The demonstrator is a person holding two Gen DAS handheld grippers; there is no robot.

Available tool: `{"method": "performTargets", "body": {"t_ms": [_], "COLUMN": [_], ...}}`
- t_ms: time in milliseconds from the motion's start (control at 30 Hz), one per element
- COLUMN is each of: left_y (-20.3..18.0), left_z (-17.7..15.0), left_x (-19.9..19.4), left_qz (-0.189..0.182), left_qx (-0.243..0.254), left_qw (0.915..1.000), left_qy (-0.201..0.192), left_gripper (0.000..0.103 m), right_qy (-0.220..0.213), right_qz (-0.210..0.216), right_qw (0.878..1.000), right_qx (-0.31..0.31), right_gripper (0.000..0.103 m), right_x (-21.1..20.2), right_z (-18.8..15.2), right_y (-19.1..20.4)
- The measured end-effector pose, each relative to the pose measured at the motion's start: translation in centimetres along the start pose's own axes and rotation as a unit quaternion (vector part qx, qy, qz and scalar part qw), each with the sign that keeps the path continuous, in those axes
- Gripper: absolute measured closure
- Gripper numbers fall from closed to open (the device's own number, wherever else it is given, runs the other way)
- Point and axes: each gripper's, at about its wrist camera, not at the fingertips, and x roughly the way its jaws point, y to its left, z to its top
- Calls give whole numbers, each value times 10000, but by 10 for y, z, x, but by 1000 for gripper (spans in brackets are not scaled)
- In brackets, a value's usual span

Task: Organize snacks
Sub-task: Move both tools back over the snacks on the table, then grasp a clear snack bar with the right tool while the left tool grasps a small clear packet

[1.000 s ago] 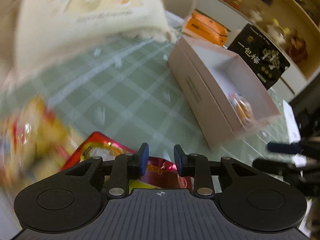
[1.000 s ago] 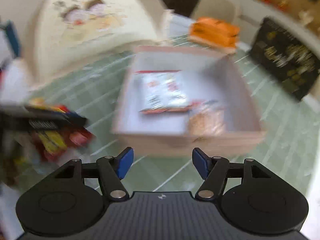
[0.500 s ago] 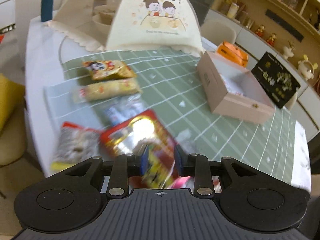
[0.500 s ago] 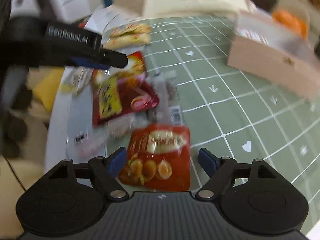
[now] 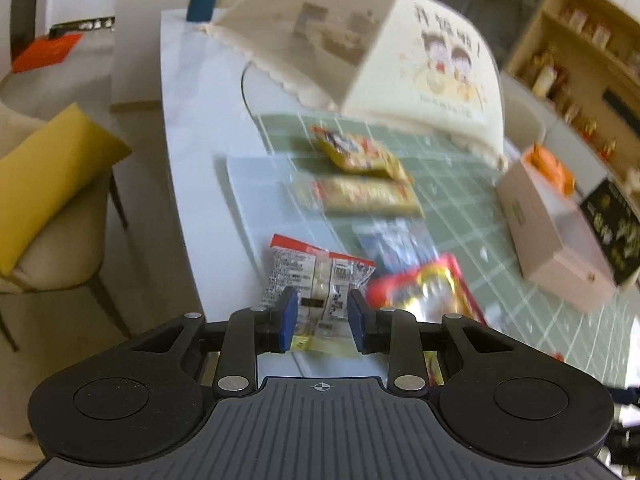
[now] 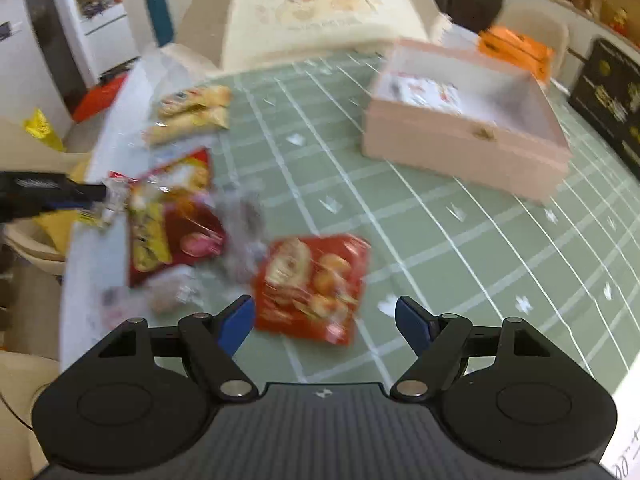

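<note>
Loose snacks lie at the left end of a green grid mat. My left gripper [image 5: 323, 320] is shut, with only a narrow gap between its pads. It hangs low over a clear packet with a red top [image 5: 316, 276] near the table edge, holding nothing. My right gripper [image 6: 325, 320] is open. A red biscuit bag [image 6: 312, 284] lies flat just beyond and between its fingertips, untouched. A red and yellow bag [image 6: 168, 220] and two yellow packets [image 6: 192, 100] sit further left. The open pink box [image 6: 460, 148] holds a white packet. The left gripper [image 6: 100, 194] shows at the left edge.
A cream food cover [image 5: 420, 60] stands at the back of the table. An orange box [image 6: 516, 48] and a black box [image 6: 608, 100] lie behind the pink box. A chair with a yellow cushion [image 5: 48, 176] is beside the table's left edge.
Both grippers swung away from the pink box to the snack pile at the table's left end. The right jaws opened wider. The left jaws kept the same narrow gap.
</note>
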Motion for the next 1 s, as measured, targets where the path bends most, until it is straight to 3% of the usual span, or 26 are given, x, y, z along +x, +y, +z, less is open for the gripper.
{"method": "performTargets", "body": {"t_ms": [100,233,367,467,567,733,900,967,1000], "left_y": [0,-19,-36,-54,-67,-96,-115,-121,-120], "left_z": [11,10,-22,-46,-67,-91,-101,-100,-98], "left_x": [14,21,19,5,-8,-26,-34,-33,-32], "left_qz": [-265,-881,-1548,-1781,-1878,-1554,-1320,-1020,-910], "left_qx": [112,538,757,1107,1429,2059,1778,1570,1436], "left_qw": [9996,9942,9809,9717,9639,9576,9642,9732,9772], "left_qy": [-40,313,899,1090,1233,1280,1459,1335,1274], "left_gripper": [71,70,70,68,68,68,68,67,67], "right_qy": [151,233,535,714,594,335,199,299,393], "right_qz": [89,-239,-424,-875,-1224,-116,199,479,675], "right_qw": [9997,9988,9967,9924,9892,9964,9965,9957,9939], "right_qx": [-167,-348,-434,-496,-549,-768,-783,-740,-778], "right_gripper": [25,25,25,23,23,23,28,49,67], "right_x": [8,27,45,55,53,47,78,82,83], "right_z": [12,29,31,26,27,40,60,64,64], "right_y": [21,37,29,13,2,10,26,30,31]}}
